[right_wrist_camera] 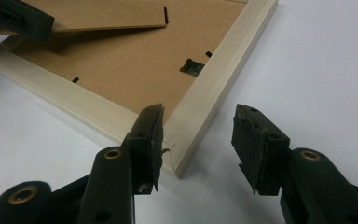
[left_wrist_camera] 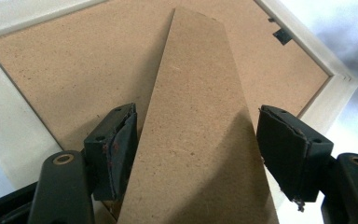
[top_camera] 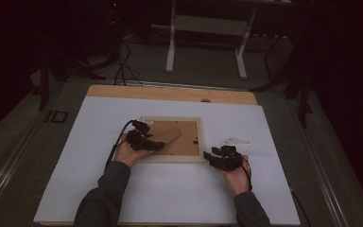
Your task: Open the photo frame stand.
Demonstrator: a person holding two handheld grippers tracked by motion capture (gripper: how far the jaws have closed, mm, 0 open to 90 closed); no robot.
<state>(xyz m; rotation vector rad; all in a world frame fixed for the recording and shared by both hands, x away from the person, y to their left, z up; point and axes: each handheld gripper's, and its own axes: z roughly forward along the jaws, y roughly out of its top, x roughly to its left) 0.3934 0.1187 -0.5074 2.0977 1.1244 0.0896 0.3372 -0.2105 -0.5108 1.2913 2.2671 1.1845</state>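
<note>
Picture frame (top_camera: 172, 138) face down, brown backing unlabelled

A wooden table (top_camera: 170, 92) carries a white sheet (top_camera: 170, 189), on which a picture frame (top_camera: 175, 159) lies face down.

You had a large white sheet (top_camera: 170, 198) spread over the light wooden tabletop (top_camera: 170, 92). A small white three-cornered plastic piece (top_camera: 235, 141) lay on that sheet, toward its right side. Beyond the table stood a white metal stand (top_camera: 207, 24) on the grey floor (top_camera: 14, 142), with black cables (top_camera: 123, 61) trailing beside it.
</note>
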